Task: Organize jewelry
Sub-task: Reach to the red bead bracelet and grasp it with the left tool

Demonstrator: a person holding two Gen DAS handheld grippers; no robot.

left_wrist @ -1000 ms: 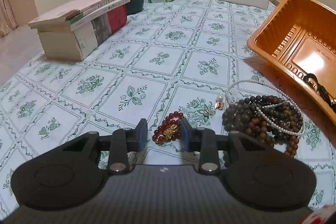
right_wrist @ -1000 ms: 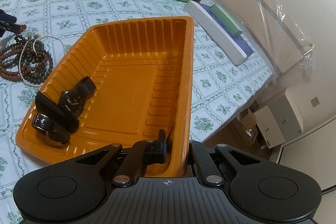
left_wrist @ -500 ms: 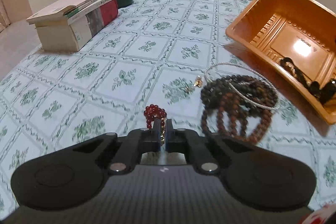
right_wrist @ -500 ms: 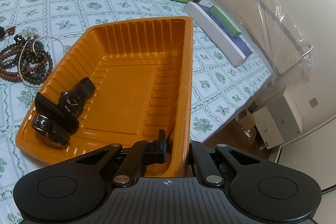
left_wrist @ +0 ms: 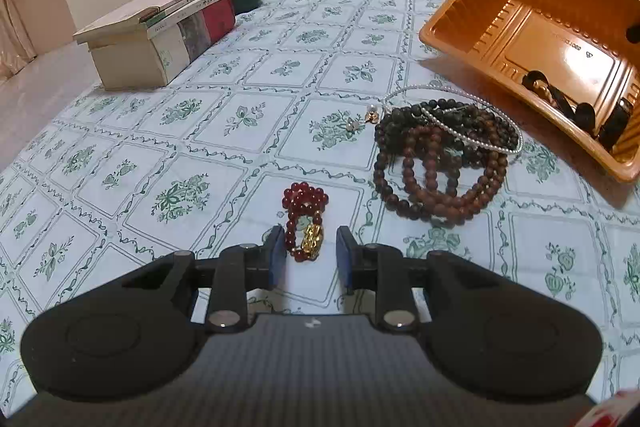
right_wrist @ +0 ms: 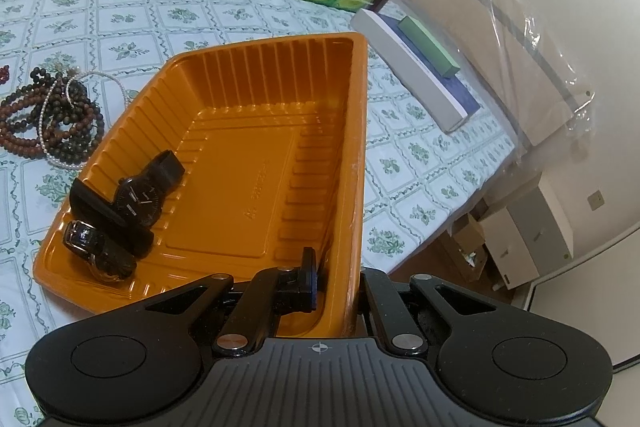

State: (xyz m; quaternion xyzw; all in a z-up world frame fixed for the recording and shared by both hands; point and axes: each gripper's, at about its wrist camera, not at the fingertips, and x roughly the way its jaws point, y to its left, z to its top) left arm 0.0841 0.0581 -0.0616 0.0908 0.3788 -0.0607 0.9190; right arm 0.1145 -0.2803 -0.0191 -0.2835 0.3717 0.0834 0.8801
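Jaws first: left gripper [left_wrist: 306, 253] has just been opening, narrow gap, red bead bracelet [left_wrist: 305, 223] between the pads but unpinched, lying on the cloth at lower centre. Right gripper [right_wrist: 338, 283] is clamped on the orange tray [right_wrist: 359, 131] wall. Tray holds two black watches [right_wrist: 138, 199] (lower left inside). Left to move: dark bead pile [left_wrist: 440, 163] with pearl strand [left_wrist: 472, 137], then the red bracelet. Roughly a third done.

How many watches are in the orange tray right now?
2, both in the low corner of the orange tray: a black-faced watch lying open, and a shinier watch just beside it. None seem hidden.
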